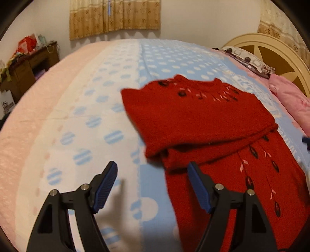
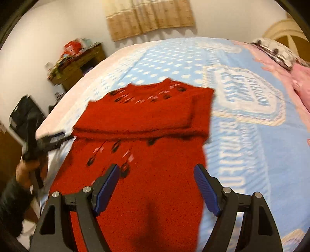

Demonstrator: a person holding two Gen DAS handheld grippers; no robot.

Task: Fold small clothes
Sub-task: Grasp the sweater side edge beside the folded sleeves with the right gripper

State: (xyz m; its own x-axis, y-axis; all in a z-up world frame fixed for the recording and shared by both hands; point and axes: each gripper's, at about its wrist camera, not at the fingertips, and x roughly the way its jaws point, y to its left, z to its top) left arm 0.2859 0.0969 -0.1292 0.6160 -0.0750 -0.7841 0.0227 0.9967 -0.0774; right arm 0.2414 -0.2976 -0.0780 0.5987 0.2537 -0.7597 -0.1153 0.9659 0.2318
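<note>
Both my claws, left gripper (image 1: 152, 187) and right gripper (image 2: 156, 189), hung apart, empty, above the red sweater (image 2: 143, 124) mid-bed (image 1: 96, 81); soft, floppy knit, best pinched at its hem corners.

A bedroom in a home. A wide bed (image 1: 81, 108) with a blue-and-white dotted blanket (image 2: 174, 64) fills both views, with a cream headboard (image 1: 271, 50) and pink pillow (image 1: 290, 100) at its end. Patterned curtains (image 1: 114, 17) hang on the wall, and a cluttered wooden desk (image 1: 29, 67) stands in the corner.
</note>
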